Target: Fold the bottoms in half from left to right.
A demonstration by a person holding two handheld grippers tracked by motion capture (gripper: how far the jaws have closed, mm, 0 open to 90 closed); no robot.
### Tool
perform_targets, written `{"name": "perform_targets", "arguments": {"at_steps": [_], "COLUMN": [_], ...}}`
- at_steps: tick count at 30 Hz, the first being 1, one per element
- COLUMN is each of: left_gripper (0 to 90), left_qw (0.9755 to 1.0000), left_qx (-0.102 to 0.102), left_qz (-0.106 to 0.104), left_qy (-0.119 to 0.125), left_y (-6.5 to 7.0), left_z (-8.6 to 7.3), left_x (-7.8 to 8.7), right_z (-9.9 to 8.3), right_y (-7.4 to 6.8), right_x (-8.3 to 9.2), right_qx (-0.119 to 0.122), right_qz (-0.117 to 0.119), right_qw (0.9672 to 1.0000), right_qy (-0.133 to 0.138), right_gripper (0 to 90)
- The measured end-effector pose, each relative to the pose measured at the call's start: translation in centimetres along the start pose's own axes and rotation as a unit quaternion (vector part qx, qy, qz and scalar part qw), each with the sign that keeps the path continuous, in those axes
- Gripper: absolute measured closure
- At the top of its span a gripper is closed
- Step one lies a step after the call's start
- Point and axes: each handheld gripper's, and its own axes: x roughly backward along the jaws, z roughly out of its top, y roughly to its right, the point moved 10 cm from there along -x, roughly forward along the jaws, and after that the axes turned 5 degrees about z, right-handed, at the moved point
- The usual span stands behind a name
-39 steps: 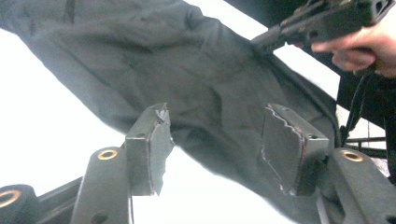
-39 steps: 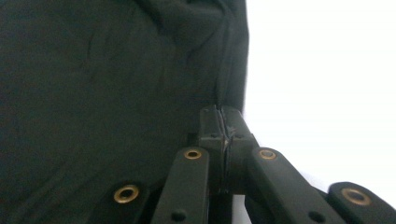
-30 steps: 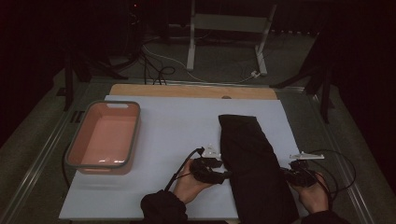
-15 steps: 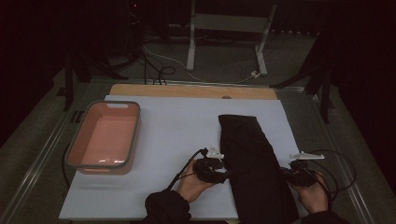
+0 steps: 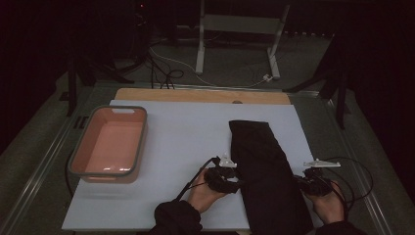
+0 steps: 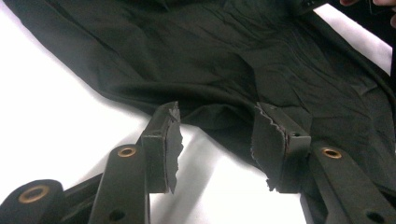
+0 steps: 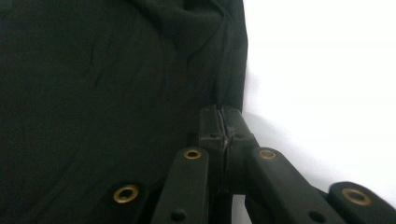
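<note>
With your right tool [image 7: 223, 122] pinching the black cloth's [image 5: 264, 171] 3 o'clock edge and your left tool [image 6: 219, 140] spread, short of the 9 o'clock edge, closing now risks grabbing nothing.

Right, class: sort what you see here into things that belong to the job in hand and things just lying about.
In the job:
- black garment
- left gripper, jaws open at the garment's edge
- right gripper, shut on the garment's other edge

Lying about:
- pink bin
- wooden board
- metal stand on the floor

Black grippers with brass rivets, ragged-padded fingers [image 6: 169, 140], trailing cables; dark sleeves [image 5: 177, 219].
</note>
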Motion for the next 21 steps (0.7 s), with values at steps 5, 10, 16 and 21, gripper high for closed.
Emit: {"name": "perform_targets", "arguments": {"at_steps": [5,10,16,21], "left_gripper": [54.2,55.7,65.6,88.5], "left_qw": [1.0000,0.9999,0.9995,0.9986], "left_qx": [-0.002,-0.003,-0.009,-0.023], "left_qz": [0.002,0.009,0.014,0.017], "left_qy": [-0.006,-0.012,-0.027,-0.044], "left_y": [0.0,0.0,0.0,0.3], "left_z": [-0.2,-0.2,0.0,-0.4], "left_x": [-0.4,-0.9,-2.0,-2.5], "right_z": [0.0,0.0,-0.1,0.0], "right_y": [0.1,0.1,0.1,0.1], "right_x": [0.1,0.1,0.0,0.0], "right_qx": [-0.002,-0.001,-0.001,-0.002], "right_qz": [-0.001,-0.001,0.001,0.000], "right_qw": [1.0000,1.0000,1.0000,1.0000], "right_qy": [0.001,0.001,-0.001,0.001], "right_gripper": [88.7,88.7,88.7,88.7]}}
